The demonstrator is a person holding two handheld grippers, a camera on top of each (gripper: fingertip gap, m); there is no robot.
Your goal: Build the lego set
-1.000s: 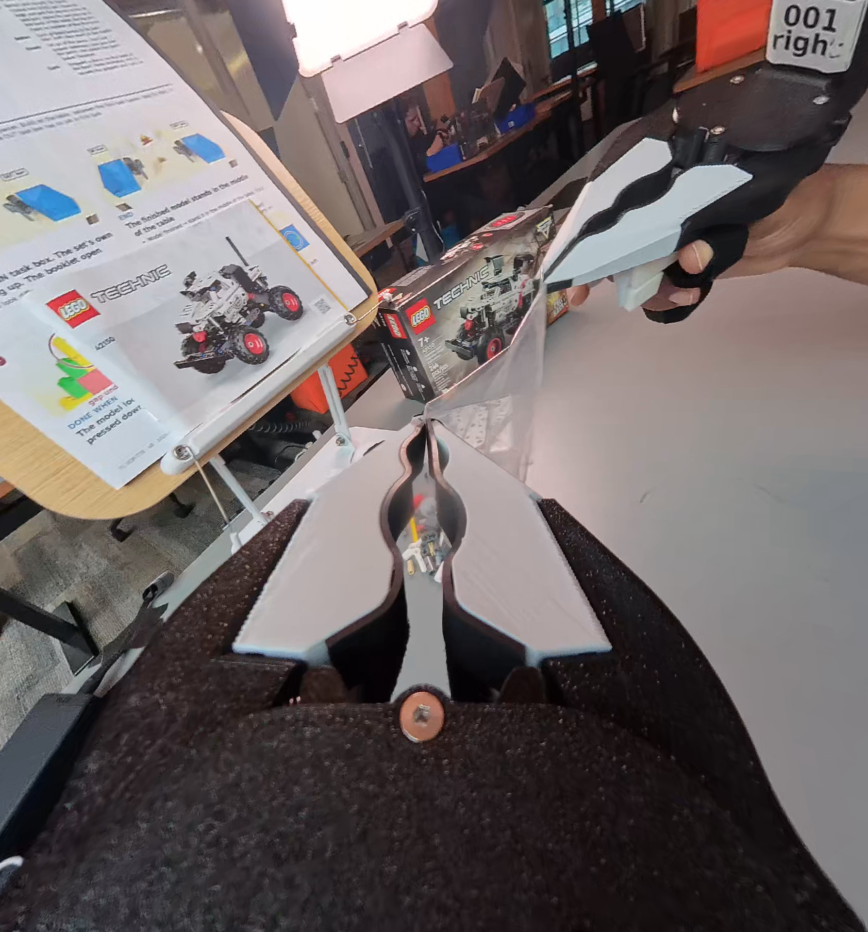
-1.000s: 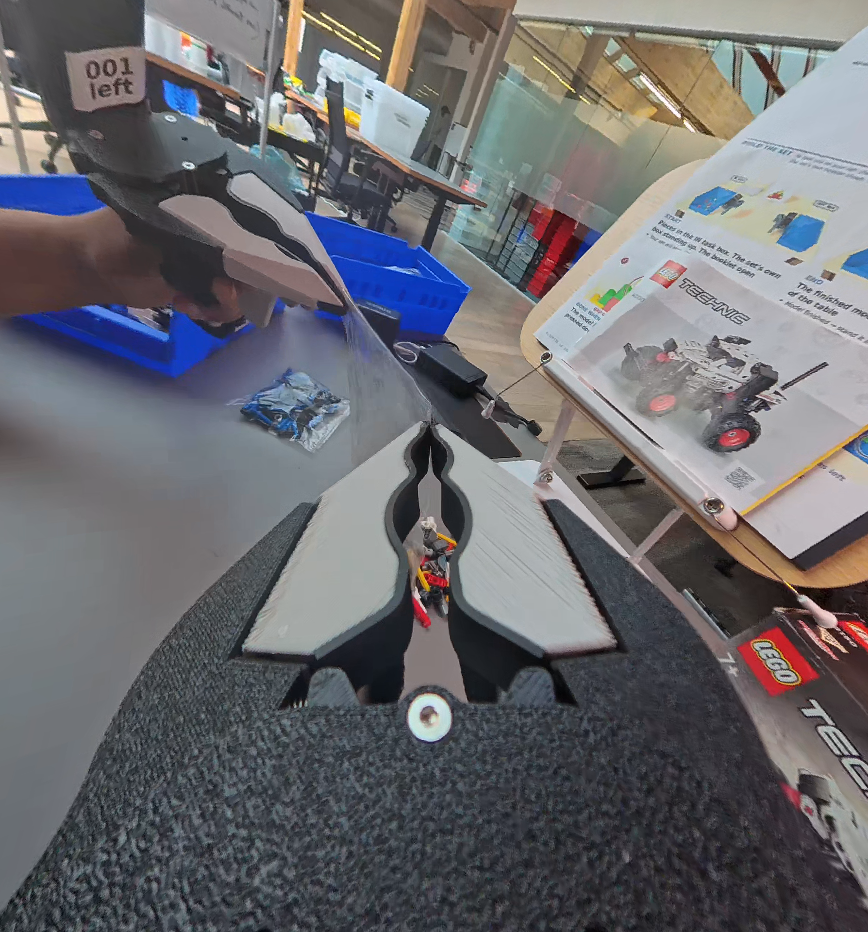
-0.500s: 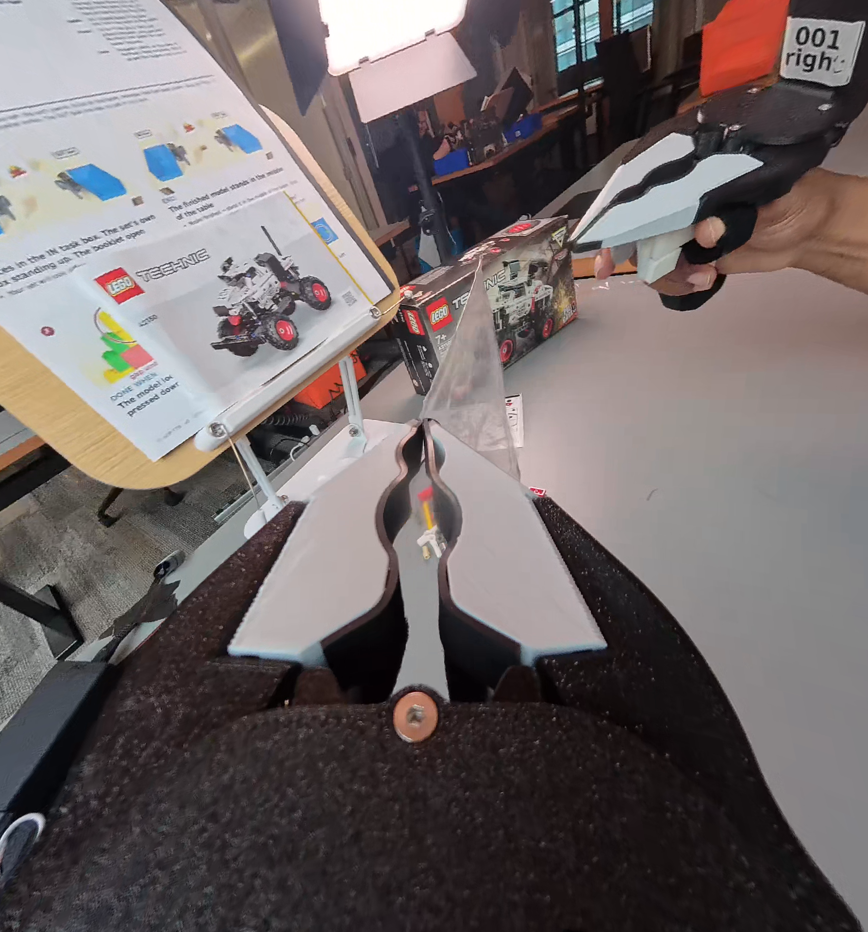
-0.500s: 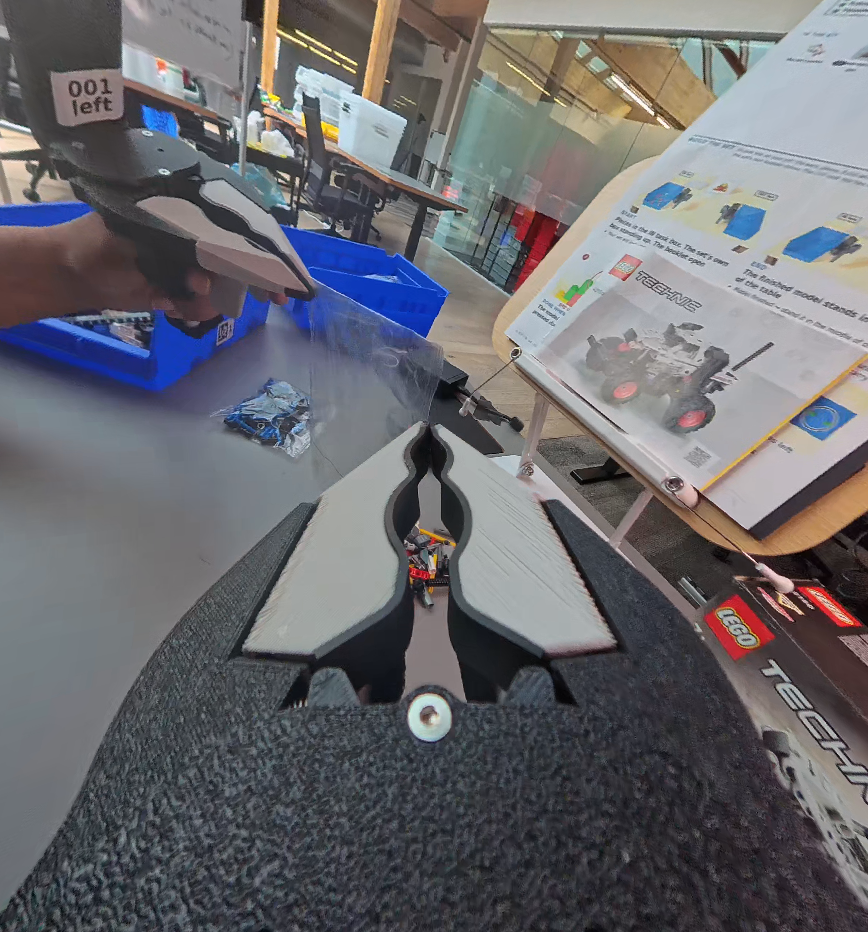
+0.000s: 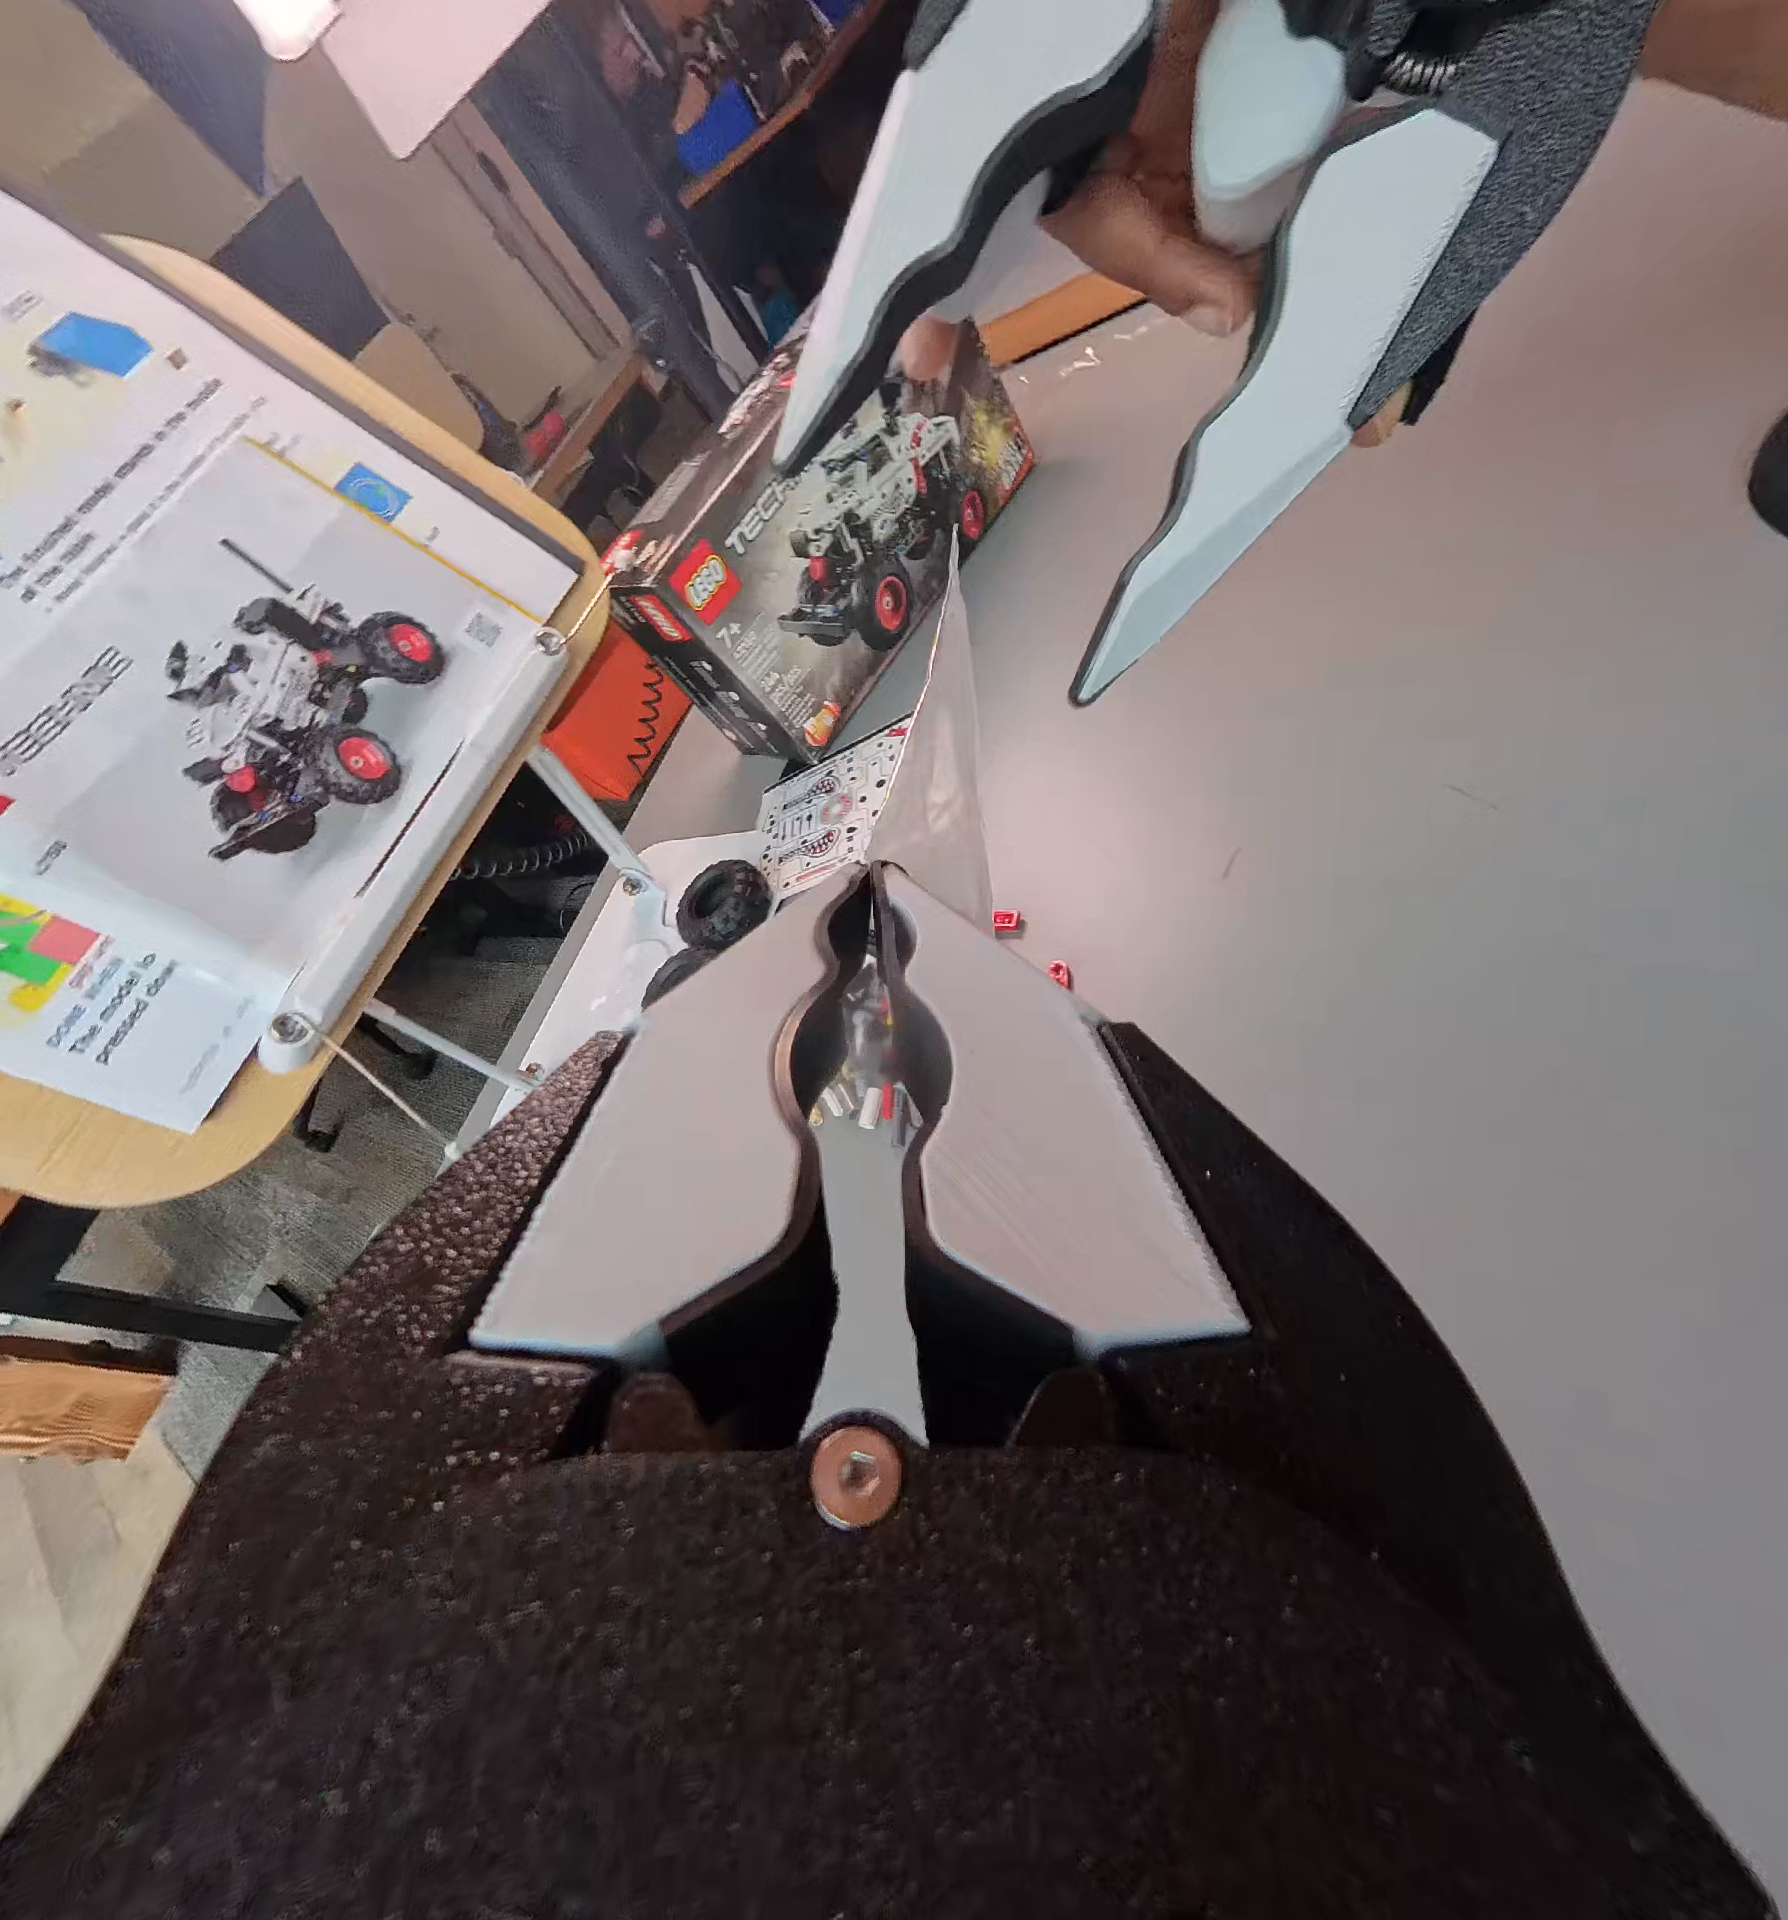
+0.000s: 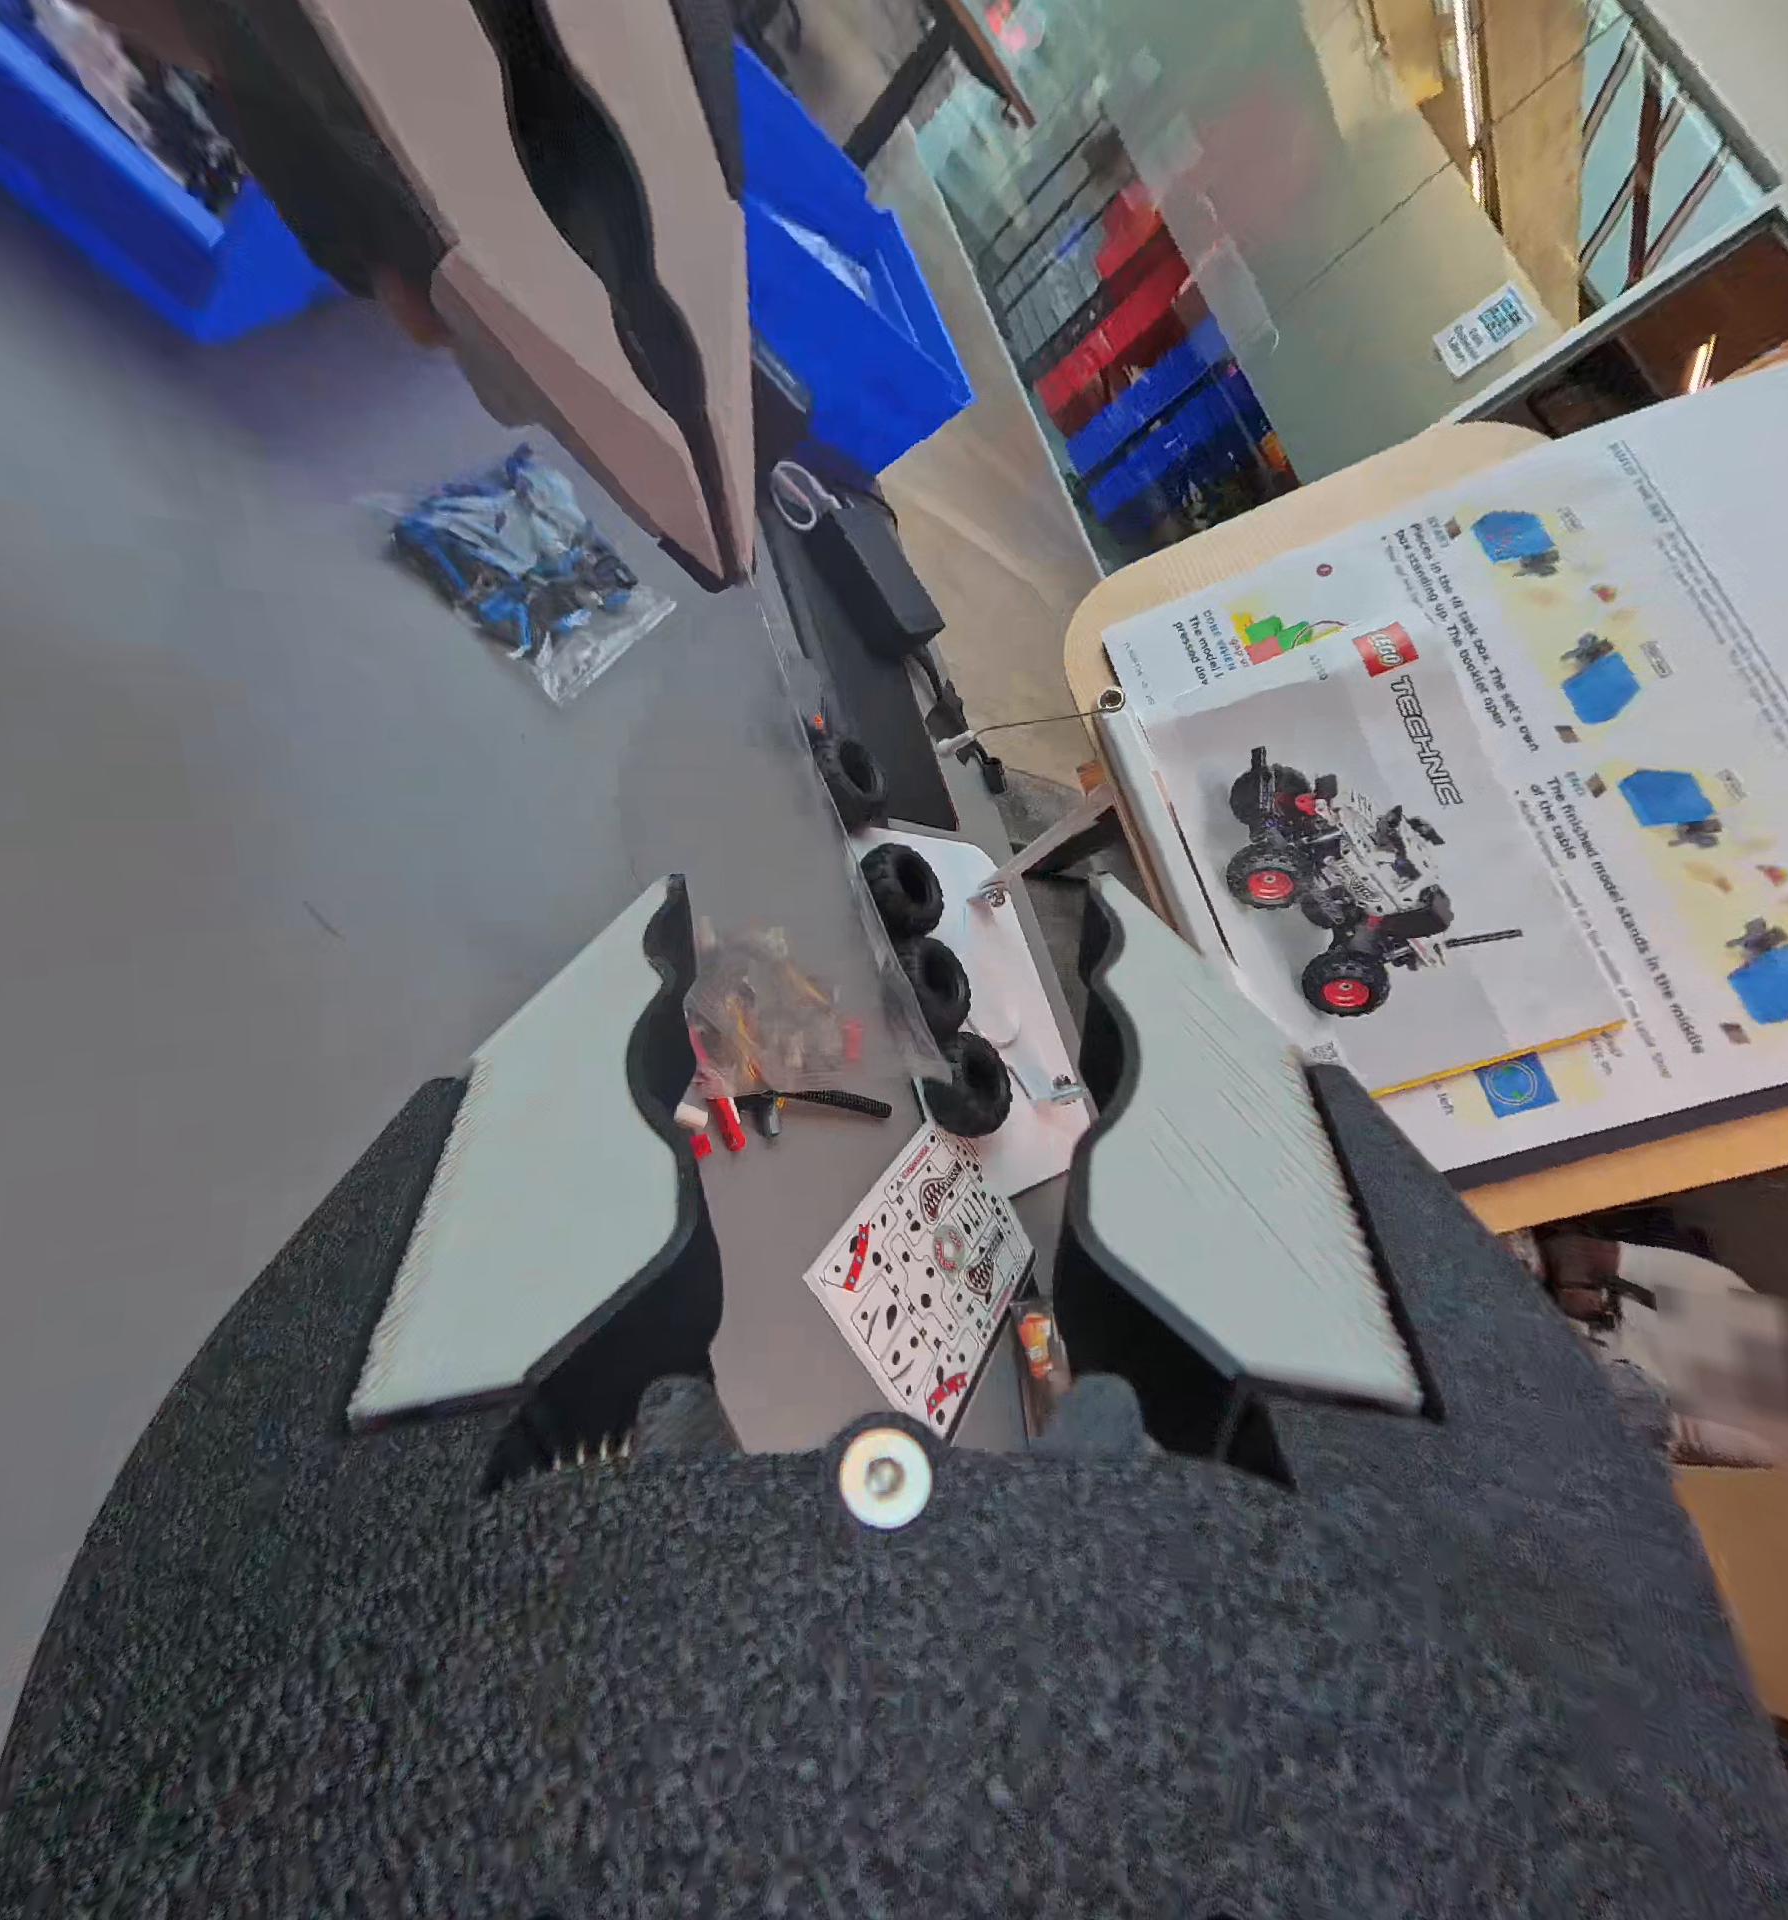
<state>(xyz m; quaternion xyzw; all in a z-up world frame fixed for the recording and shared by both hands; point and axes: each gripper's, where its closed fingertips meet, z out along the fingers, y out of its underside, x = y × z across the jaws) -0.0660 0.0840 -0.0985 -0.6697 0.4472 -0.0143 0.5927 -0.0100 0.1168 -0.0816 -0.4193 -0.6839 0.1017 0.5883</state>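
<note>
— While the left wrist view is up, what do you see?
— Left gripper (image 5: 874, 883), jaws clenched on a clear plastic bag (image 5: 937, 769) standing up from its tips. Small loose pieces (image 5: 864, 1096) lie on the grey counter (image 5: 1441, 935) under its fingers. Ahead are the lego box (image 5: 817, 582), a sticker sheet (image 5: 833, 805) and a black tyre (image 5: 724, 902). The right gripper (image 5: 931, 582) hangs above, jaws spread.
— And the right wrist view?
— Right gripper (image 6: 885, 904), jaws released, holding nothing. Between its fingers: a bag of small pieces (image 6: 776, 1003), red bits (image 6: 726, 1122), three tyres (image 6: 937, 987), the sticker sheet (image 6: 921, 1273). A bag of blue parts (image 6: 521, 577) lies farther off, near blue bins (image 6: 848, 301). The instruction booklet (image 6: 1389, 862) rests on a stand at right.
</note>
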